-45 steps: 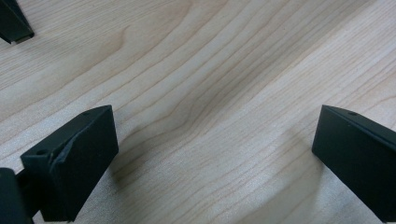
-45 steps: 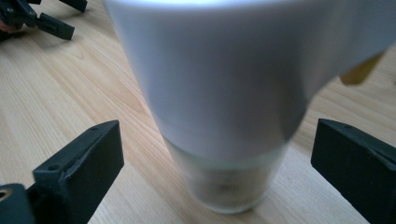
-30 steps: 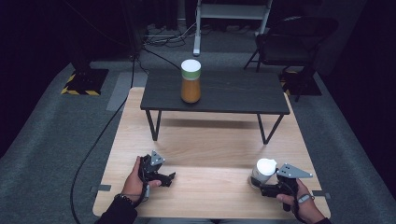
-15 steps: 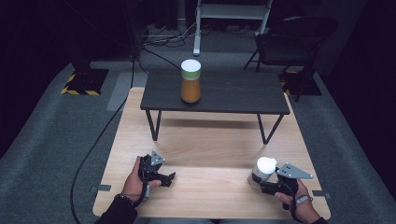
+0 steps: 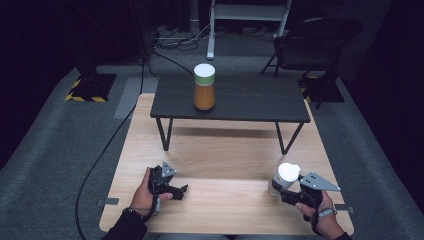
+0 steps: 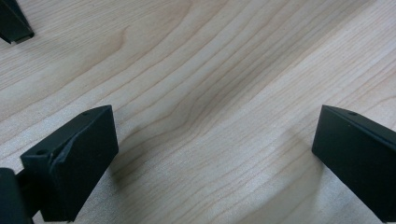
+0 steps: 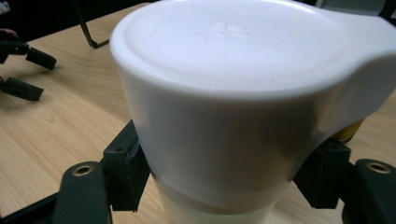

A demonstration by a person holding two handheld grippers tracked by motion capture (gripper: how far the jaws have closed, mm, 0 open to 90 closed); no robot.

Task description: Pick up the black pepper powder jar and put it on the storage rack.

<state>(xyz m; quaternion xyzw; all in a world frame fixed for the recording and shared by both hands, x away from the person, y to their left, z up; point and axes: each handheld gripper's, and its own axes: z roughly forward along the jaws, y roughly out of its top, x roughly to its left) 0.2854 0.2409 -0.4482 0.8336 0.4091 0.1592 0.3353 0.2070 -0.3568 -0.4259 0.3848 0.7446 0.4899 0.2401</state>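
As the right gripper [image 5: 280, 191] pinches a white-lidded bottle [image 5: 285, 179] just under its cap, the pickup looks barely begun: the bottle stands upright on the light wooden table [image 5: 225, 165], and nothing in the high view suggests it has left the surface. In the right gripper view the 2 black jaws press on opposite sides of the pale body [image 7: 219, 186] directly below the broad white lid, having just been closing with the bottle between them. The left gripper [image 5: 175, 189] rests low over the table, well apart from the bottle on its left side as the high view shows it; its own view shows the jaws spread wide over bare wood grain with nothing between them. Beyond the bottle, at the far side of the table, a small dark side table [image 5: 230, 102] carries 1 taller jar of orange contents with a white cap and a green band [image 5: 204, 86], untouched and well apart from both hands. Judged from this, the grasp is made, while the lift and whatever placing is intended, perhaps near the orange jar, remain to be done. The grip sits high on the bottle, close to the lid's overhang, so a steady vertical lift would seem wise.
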